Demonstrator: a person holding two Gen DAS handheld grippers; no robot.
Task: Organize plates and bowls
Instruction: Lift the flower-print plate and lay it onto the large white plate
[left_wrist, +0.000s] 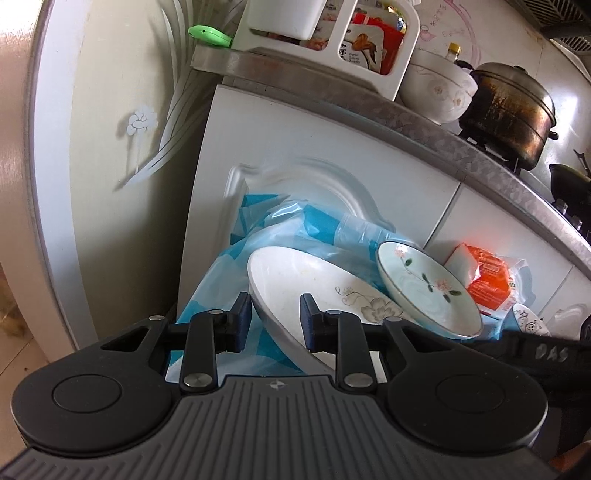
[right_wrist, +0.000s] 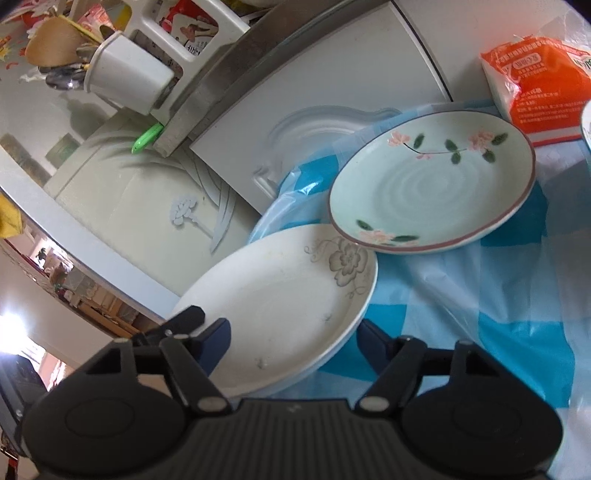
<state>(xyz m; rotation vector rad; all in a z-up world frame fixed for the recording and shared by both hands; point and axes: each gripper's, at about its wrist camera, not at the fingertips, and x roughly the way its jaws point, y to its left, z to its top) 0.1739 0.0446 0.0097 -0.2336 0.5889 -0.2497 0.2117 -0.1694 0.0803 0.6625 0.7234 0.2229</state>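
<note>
We pinch the white plate (left_wrist: 295, 284) by its rim in the left claw (left_wrist: 275, 317). Our right claw (right_wrist: 291, 343) straddles its other edge, half open, no pad clearly touching. We should lift level so the green plate (right_wrist: 432, 184) resting on it doesn't slide.

glossy ceramic plate (right_wrist: 280, 295), shiny plastic tablecloth (right_wrist: 461, 295)

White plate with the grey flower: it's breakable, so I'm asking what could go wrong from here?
1. The left gripper pinches the white plate only at its rim, tilted; it might slip out.
2. The green floral plate seems to overlap its far edge, so lifting may drag or tip it.
3. The right gripper straddles the near rim; an uneven squeeze could twist the plate.
</note>
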